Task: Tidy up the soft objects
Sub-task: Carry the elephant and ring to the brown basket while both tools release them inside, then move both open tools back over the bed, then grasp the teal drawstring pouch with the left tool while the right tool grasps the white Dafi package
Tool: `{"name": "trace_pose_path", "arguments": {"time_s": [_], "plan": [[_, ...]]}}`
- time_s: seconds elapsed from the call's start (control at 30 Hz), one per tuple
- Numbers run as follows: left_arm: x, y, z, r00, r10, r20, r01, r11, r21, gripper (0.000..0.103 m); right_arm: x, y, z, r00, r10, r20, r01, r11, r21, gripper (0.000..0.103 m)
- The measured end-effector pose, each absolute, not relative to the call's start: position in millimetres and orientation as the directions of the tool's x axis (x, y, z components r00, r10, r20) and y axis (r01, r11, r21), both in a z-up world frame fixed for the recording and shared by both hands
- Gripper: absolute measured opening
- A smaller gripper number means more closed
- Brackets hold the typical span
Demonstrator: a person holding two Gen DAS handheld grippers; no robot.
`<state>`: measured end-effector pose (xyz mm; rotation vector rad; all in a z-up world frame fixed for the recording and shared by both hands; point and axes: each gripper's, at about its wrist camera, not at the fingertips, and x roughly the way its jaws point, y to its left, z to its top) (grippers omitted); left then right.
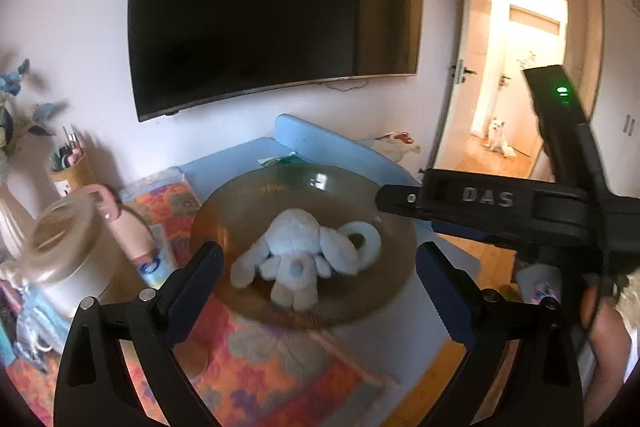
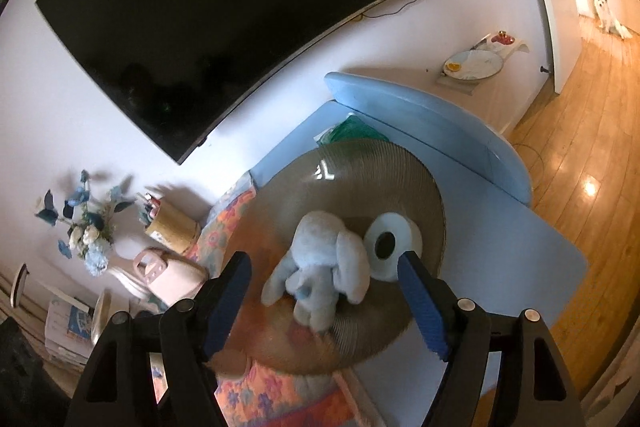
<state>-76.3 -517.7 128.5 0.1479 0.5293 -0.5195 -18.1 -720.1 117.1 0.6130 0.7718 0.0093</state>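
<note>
- Left gripper (image 1: 318,263): jaws spread wide, pinching nothing; the white plush dog (image 1: 298,253) lies just ahead between them, in the ribbed amber glass bowl (image 1: 240,193).
- Right gripper (image 2: 324,291): jaws apart and empty, straddling the same plush dog (image 2: 320,267); the toilet-paper roll (image 2: 394,243) sits by its right fingertip.
- Risk: closing now could nudge the roll or tip the bowl, which overhangs the floral cloth (image 2: 260,391).

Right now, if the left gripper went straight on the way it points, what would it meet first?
Probably the plush toy lying in the brown bowl: it sits centred ahead of the open left gripper. Depth is unclear, so the bowl's near rim might come first.
</note>
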Motion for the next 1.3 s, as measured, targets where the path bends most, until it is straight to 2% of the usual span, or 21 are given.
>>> {"name": "trace_pose_path", "arguments": {"time_s": [0.1,0.17,0.33,0.5,0.77,0.87,1.0,1.13,1.23,1.3], "plan": [[-102.8,-491.7,134.9,0.731,-0.445,-0.518,0.524,0.852,0.007,0.097,-41.4,-706.5,123.2,0.719,0.205,-0.664,0.201,0.853,0.482,0.074],[-115.9,-469.2,138.0,0.73,-0.437,-0.525,0.519,0.855,0.01,0.097,-59.9,-694.5,124.0,0.703,0.185,-0.686,0.19,0.881,0.433,0.079],[-129.2,-391.3,138.8,0.741,-0.38,-0.554,0.434,0.9,-0.037,0.097,-83.7,-653.6,114.9,0.629,0.167,-0.759,0.098,0.952,0.29,0.081],[-123.4,-293.5,137.5,0.781,-0.27,-0.564,0.285,0.956,-0.065,0.097,-101.3,-588.8,123.2,0.608,0.28,-0.743,-0.134,0.959,0.251,0.081],[-86.9,-123.2,129.8,0.819,-0.039,-0.573,-0.062,0.986,-0.155,0.097,-93.1,-433.9,129.2,0.493,0.494,-0.716,-0.465,0.845,0.263,0.081],[-63.7,-83.3,111.4,0.782,0.032,-0.623,-0.144,0.981,-0.13,0.097,-78.2,-373.2,114.3,0.424,0.529,-0.735,-0.532,0.802,0.27,0.081],[-33.7,-55.0,82.7,0.743,0.01,-0.669,-0.153,0.976,-0.156,0.097,-41.7,-316.9,82.7,0.329,0.56,-0.761,-0.52,0.78,0.349,0.081],[-7.4,-48.9,62.2,0.725,-0.085,-0.683,-0.086,0.973,-0.213,0.097,0.8,-289.8,49.5,0.293,0.586,-0.756,-0.43,0.787,0.443,0.081],[12.9,-53.1,51.0,0.711,-0.12,-0.693,-0.055,0.973,-0.225,0.097,26.2,-276.3,20.3,0.244,0.623,-0.743,-0.356,0.77,0.529,0.081],[23.6,-56.7,44.1,0.706,-0.114,-0.699,-0.052,0.976,-0.212,0.097,36.6,-271.6,9.0,0.255,0.612,-0.748,-0.314,0.785,0.535,0.081]]}}
